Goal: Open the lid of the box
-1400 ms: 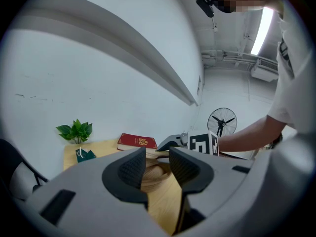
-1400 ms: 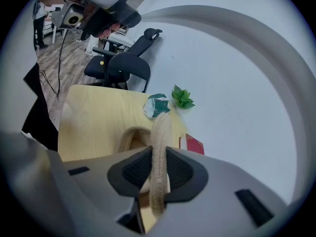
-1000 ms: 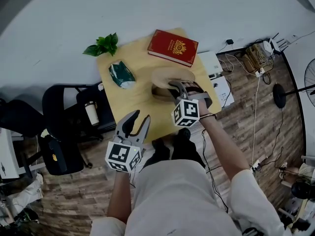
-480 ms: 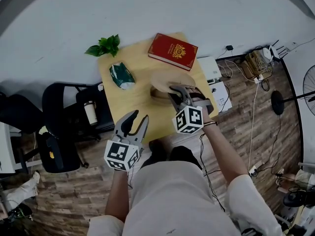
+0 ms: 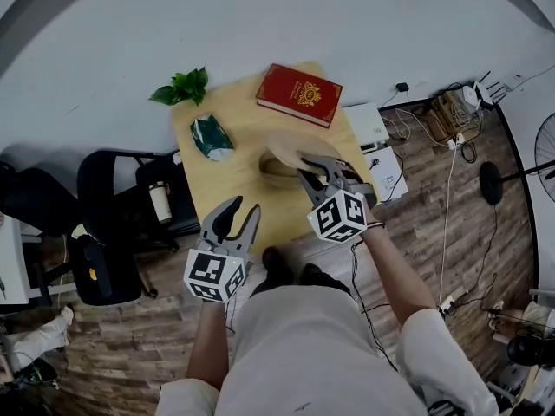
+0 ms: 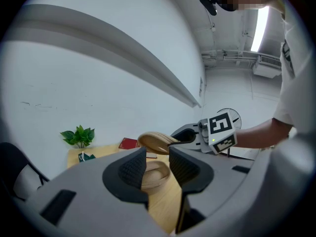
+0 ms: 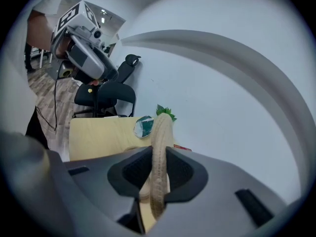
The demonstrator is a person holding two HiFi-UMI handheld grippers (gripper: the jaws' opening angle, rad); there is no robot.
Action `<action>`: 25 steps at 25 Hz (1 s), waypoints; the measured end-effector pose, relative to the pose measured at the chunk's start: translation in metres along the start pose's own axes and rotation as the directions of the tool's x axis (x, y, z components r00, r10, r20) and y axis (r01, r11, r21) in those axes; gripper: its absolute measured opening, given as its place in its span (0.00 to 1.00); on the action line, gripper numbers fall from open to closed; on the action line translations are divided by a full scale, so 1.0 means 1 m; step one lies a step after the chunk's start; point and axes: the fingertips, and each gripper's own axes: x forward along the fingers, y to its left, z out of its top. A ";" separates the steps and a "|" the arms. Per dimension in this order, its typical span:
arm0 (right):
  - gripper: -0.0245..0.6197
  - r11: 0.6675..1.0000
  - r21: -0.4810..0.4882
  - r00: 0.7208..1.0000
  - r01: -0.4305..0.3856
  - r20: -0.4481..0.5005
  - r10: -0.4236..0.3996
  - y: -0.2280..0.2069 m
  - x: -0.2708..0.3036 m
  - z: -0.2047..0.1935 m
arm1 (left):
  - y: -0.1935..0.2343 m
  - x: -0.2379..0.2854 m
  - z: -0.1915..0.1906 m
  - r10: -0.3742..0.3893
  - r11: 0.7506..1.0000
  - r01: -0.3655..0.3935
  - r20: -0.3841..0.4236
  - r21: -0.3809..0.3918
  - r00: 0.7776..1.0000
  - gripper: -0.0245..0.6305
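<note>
Gripping the round wooden lid by its rim, the right gripper has both pads pressed against the lid's two faces, so that in the right gripper view the lid stands edge-on between the jaws and rises past them. The lid is held tilted above the wooden box, and the left gripper view shows a gap between the two, with the box's open inside showing (the base sits on the table and nothing grips it). The box stands near the middle of the light wooden table, towards the person's side. The left gripper hangs lower left of the box, at the table's near edge, with its jaws parted and nothing between the pads; through that gap the box and the raised lid are seen beyond. A red book lies at the far right corner of the table, a green packet lies near the left edge, and a small leafy plant sits at the far left corner against the white wall. A black chair stands on the wood floor to the left of the table.
</note>
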 end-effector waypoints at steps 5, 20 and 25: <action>0.15 0.994 0.108 0.998 -0.008 0.056 0.002 -0.008 -0.022 0.000 | -0.016 -0.001 0.004 0.016 1.000 -0.016 0.013 0.011 1.000 0.25; 0.15 0.931 0.365 0.976 -0.025 0.210 -0.056 -0.035 -0.100 0.006 | -0.068 -0.011 0.007 0.055 0.998 -0.056 0.028 0.022 0.998 0.22; 0.15 0.888 0.458 0.963 -0.041 0.255 -0.087 -0.043 -0.127 0.005 | -0.084 -0.014 0.008 0.068 0.997 -0.068 0.029 0.026 0.997 0.22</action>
